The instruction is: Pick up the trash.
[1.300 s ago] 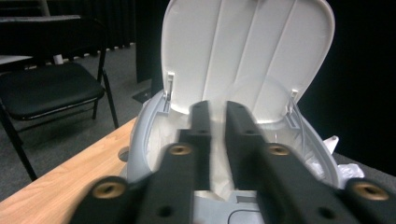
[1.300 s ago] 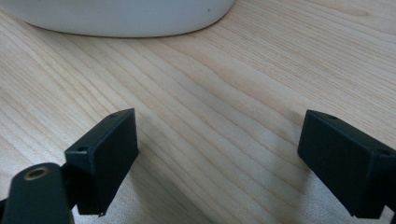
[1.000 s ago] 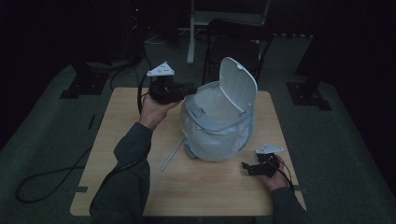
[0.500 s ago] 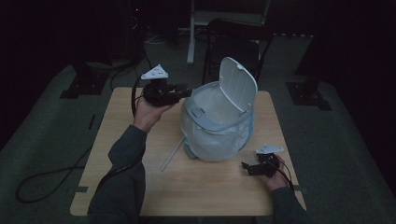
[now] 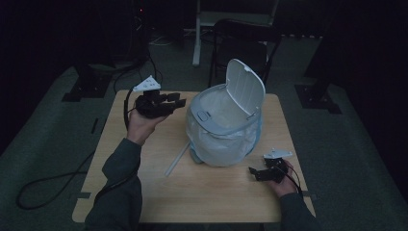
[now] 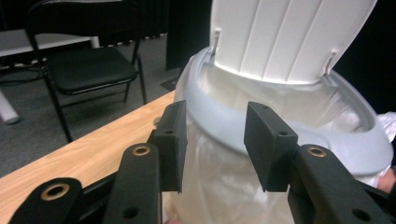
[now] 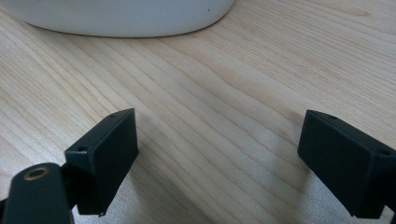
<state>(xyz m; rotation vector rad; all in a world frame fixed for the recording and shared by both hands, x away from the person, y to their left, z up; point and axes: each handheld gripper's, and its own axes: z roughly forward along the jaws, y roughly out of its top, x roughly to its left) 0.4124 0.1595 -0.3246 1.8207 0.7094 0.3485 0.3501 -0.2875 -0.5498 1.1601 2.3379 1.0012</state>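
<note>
Change since the earlier frames: left gripper (image 5: 179, 102) has drawn back from the bin's rim toward the left of the high view and sits a little lower; its jaws have just been opening, nothing between them. Right gripper (image 5: 253, 171) unchanged in place.

Item 1, left gripper. Upper left of centre in the high view, held off the table in the person's left hand (image 5: 139, 124), pointing right toward the bin. Jaws apart, empty. In the left gripper view (image 6: 215, 140) the bin's grey rim shows through the gap, beyond the fingertips, not touched. Grey three-cornered plate on top; cable trailing down and left.

Item 2, right gripper. Lower right of the high view, low over the table, in the person's right hand (image 5: 284, 179). Jaws wide apart, holding nothing. In the right gripper view (image 7: 217, 154) bare wood grain lies between them, the bin's pale base along the top edge.

Item 3, bin (image 5: 223, 130). Small, white, centre of the high view, standing on the table between the two grippers. Lined with a translucent bag (image 5: 216, 144) that hangs over the outside. Lid (image 5: 245, 89) hinged open, tilted up at the far right of the rim.

Item 4, table (image 5: 202, 192). Light wood, rounded corners. A pale thin strip (image 5: 175, 159) lies on it just left of the bin's base.

Item 5, chair (image 5: 243, 43). Black, folding, beyond the table's far edge, top centre.
</note>
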